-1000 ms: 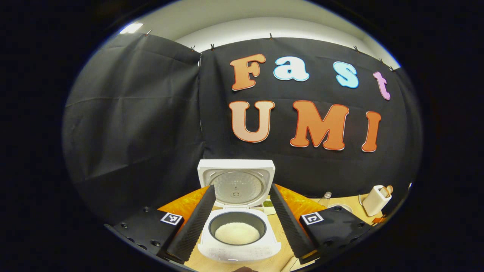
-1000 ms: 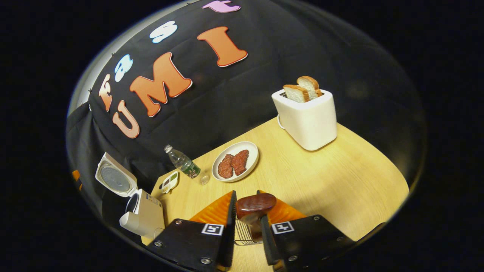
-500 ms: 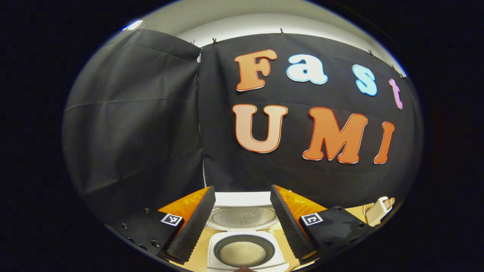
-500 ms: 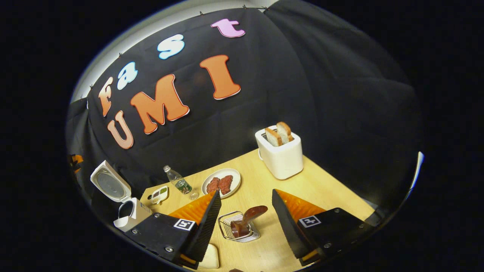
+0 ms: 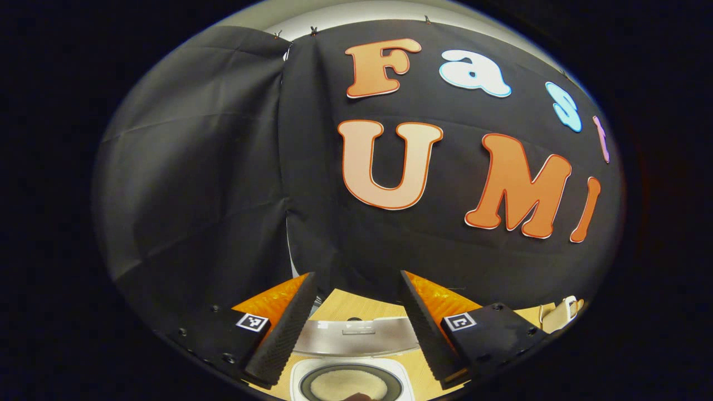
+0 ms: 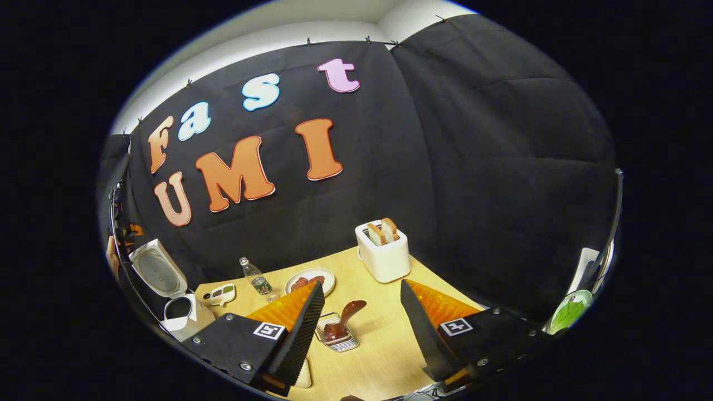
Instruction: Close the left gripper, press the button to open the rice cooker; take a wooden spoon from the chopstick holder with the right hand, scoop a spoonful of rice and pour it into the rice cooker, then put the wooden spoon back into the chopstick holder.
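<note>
The white rice cooker [image 6: 186, 320] stands at the table's left end with its lid [image 6: 157, 272] up. In the left gripper view its pot of rice [image 5: 345, 385] lies just below my open left gripper [image 5: 356, 275], and the raised lid [image 5: 356, 336] shows between the fingers. The dark wooden spoon [image 6: 345, 317] leans in the wire chopstick holder [image 6: 336, 337] on the table. My right gripper [image 6: 362, 284] stands open above and behind the holder, apart from the spoon, with nothing between its fingers.
A white toaster [image 6: 383, 252] with bread slices stands at the back. A plate of meat [image 6: 309, 280], a water bottle [image 6: 255, 277] and a small dish [image 6: 223, 293] lie between toaster and cooker. A pale object [image 6: 303, 377] sits under the right gripper's left finger.
The right gripper opened, let go of the spoon in the holder, and drew back and up. The left gripper moved forward over the cooker, so the pot slid to the view's bottom.
</note>
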A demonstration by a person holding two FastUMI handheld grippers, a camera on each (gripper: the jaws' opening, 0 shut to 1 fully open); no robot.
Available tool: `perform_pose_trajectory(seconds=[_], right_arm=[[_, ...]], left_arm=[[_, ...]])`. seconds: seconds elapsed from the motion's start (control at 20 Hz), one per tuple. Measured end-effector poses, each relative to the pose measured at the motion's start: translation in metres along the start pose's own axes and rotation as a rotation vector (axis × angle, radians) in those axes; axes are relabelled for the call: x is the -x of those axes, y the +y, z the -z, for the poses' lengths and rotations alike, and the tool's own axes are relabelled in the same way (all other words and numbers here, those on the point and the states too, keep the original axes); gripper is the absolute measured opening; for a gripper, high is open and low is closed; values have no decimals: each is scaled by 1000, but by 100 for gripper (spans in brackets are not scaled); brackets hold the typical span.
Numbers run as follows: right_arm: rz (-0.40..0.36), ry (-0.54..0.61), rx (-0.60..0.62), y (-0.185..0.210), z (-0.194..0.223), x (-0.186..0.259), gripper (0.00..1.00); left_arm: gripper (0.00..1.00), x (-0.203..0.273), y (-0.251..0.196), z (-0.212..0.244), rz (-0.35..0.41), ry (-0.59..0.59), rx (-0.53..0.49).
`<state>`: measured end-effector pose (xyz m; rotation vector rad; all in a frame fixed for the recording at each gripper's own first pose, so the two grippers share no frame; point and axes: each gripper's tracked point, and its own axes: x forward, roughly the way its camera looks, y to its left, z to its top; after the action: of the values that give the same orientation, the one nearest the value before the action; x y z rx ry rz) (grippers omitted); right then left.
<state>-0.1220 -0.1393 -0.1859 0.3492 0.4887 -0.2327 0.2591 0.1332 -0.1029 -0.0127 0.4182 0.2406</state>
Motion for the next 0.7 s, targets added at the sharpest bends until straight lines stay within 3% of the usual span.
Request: perform_pose_trajectory(seconds=[0.35,0.7], right_arm=[[-26,-9,10,14,-3,-3,86],[-132,17,47,48,12,-23,86]], left_arm=[[99,-23,1,43,-28,233,-52],[100,27,-20,108,80,542,-39]])
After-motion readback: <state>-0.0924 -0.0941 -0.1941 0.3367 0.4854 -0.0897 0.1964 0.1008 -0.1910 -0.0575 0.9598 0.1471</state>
